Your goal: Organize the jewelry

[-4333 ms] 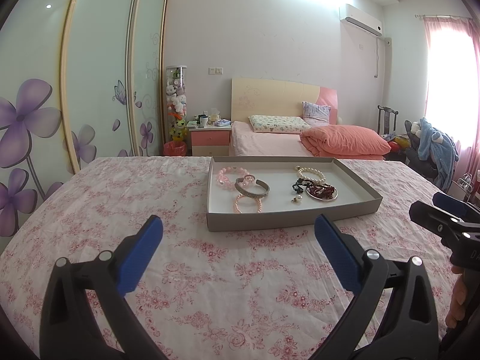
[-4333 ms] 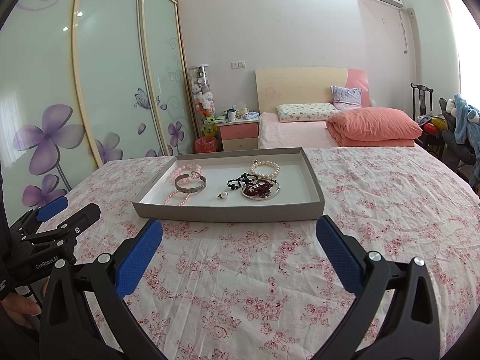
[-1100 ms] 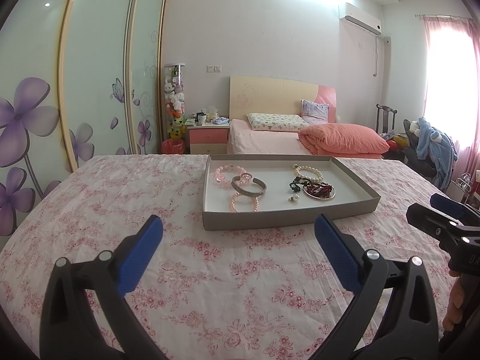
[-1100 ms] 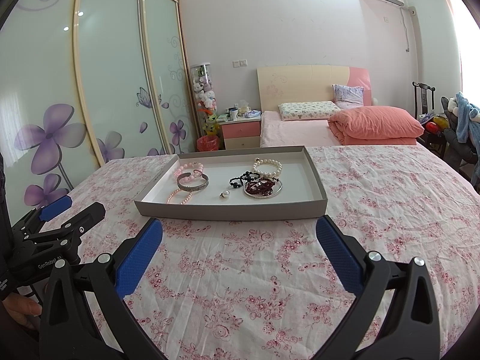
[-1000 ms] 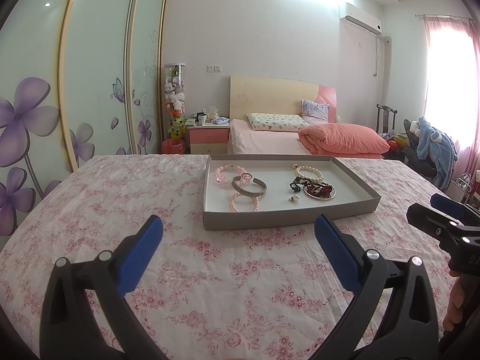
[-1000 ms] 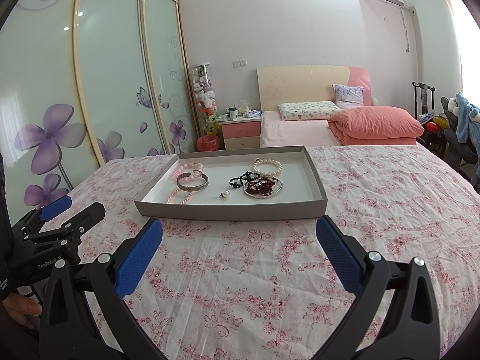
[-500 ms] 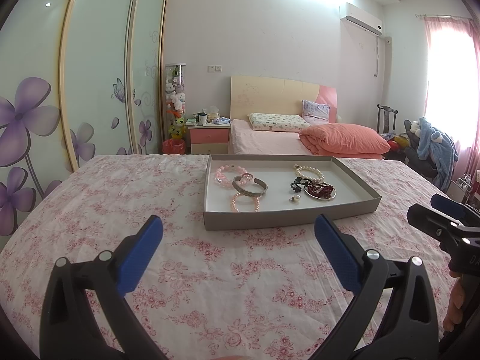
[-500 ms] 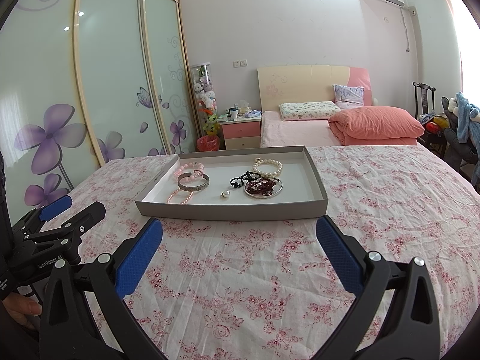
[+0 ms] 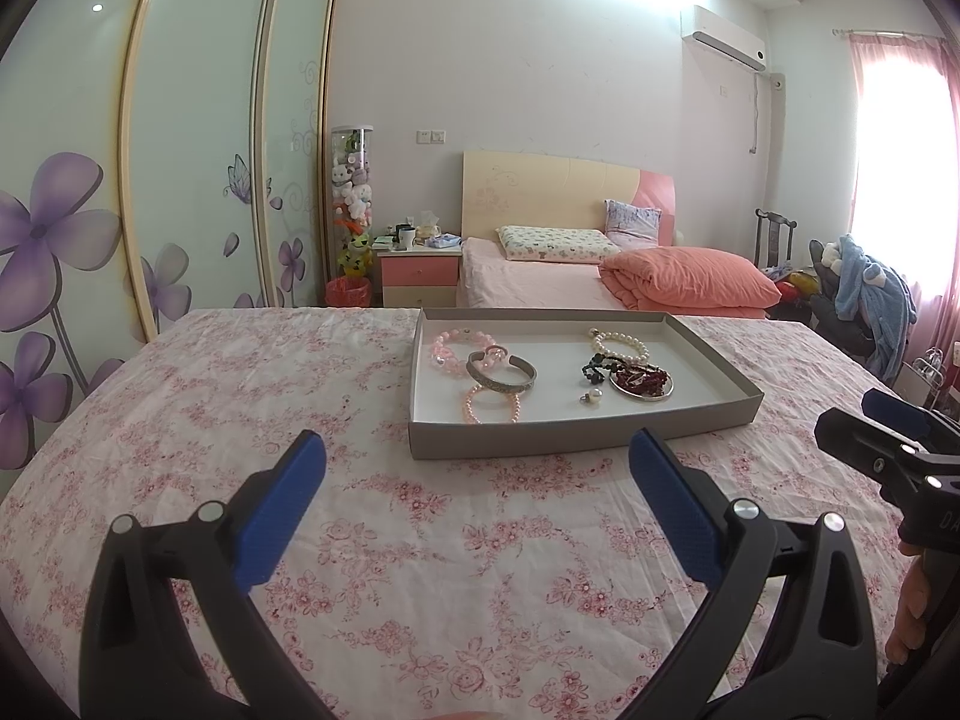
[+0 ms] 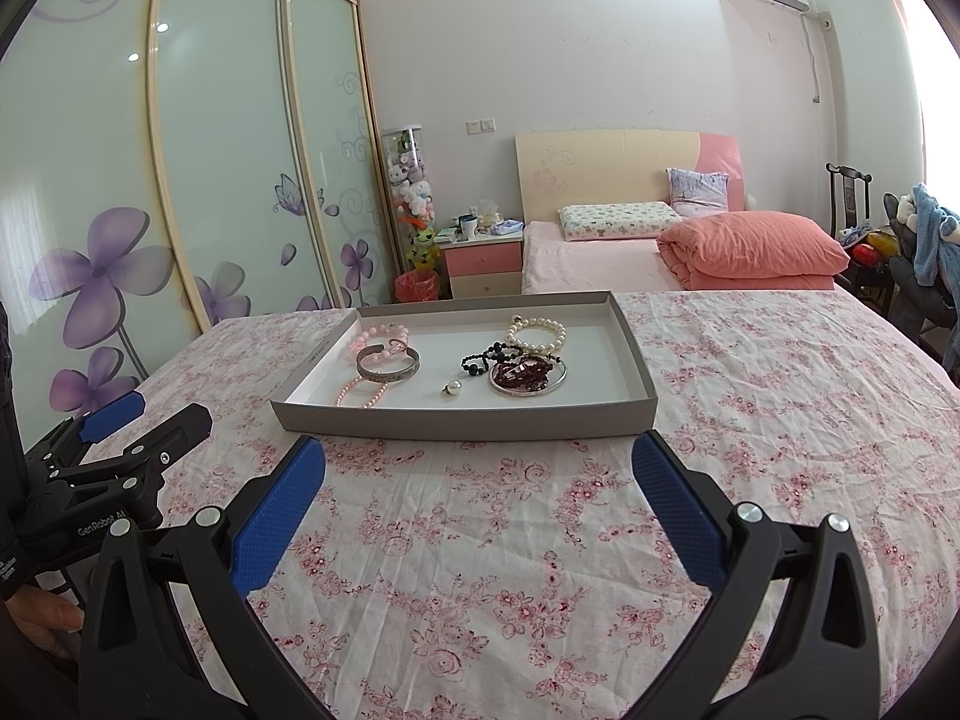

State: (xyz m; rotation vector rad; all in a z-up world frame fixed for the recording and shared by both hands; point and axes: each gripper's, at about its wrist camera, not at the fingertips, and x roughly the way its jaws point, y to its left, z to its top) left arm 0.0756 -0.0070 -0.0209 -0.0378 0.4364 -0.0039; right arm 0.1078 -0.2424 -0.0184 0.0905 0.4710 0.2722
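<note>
A shallow grey tray [image 9: 576, 443] [image 10: 456, 421] lies on the floral bedspread ahead of both grippers. It holds a pink bead bracelet [image 9: 453, 345], a silver cuff [image 9: 501, 373] [image 10: 387, 365], a small pink pearl bracelet [image 9: 491, 405], a white pearl bracelet [image 9: 618, 345] [image 10: 536, 334], black beads [image 10: 487, 359], a dark red bracelet in a silver bangle [image 9: 641, 383] [image 10: 528, 376] and a pearl pendant [image 9: 593, 398] [image 10: 451, 388]. My left gripper [image 9: 480, 498] and right gripper [image 10: 480, 498] are open and empty, short of the tray.
The bedspread [image 9: 240, 396] covers the whole surface. A wardrobe with flower doors [image 9: 90, 228] stands at left. A second bed [image 9: 576, 276], a nightstand [image 9: 420, 270] and a chair with clothes [image 9: 858, 294] are behind.
Both grippers have barely shifted; the tray sits almost where it was in both views. Nothing was taken hold of.
</note>
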